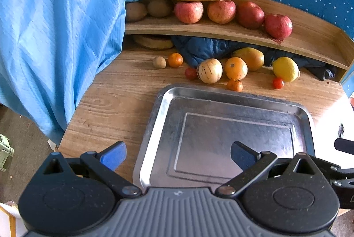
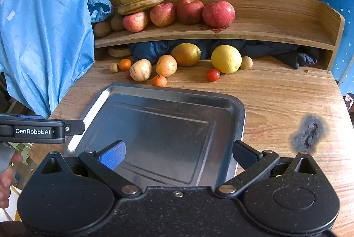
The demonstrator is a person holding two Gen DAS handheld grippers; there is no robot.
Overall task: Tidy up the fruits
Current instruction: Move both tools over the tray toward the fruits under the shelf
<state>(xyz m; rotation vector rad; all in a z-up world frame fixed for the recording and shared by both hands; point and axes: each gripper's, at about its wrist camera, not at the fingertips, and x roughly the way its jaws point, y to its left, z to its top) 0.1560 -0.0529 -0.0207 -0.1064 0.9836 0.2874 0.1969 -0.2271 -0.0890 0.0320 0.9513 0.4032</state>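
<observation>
Both tongs, left gripper [image 1: 178, 156] and right gripper [image 2: 178, 156], spread wide, level, seemingly hovering above tray [image 2: 240, 108].

"GenRobot.AI" is printed on the left gripper [image 2: 73, 125].

Daylit, sharp, fisheye-curved edges, right-side glare

tray [image 2: 240, 113]: shiny metal, scuffed | worktop [image 2: 276, 91]: wood grain, matt, burnt patch @ 3 o'clock | shelf [image 2: 265, 16]: smooth wood | cloth [image 2: 44, 38]: blue, slight sheen | tool pads [image 2: 112, 156]: blue, matt
</observation>
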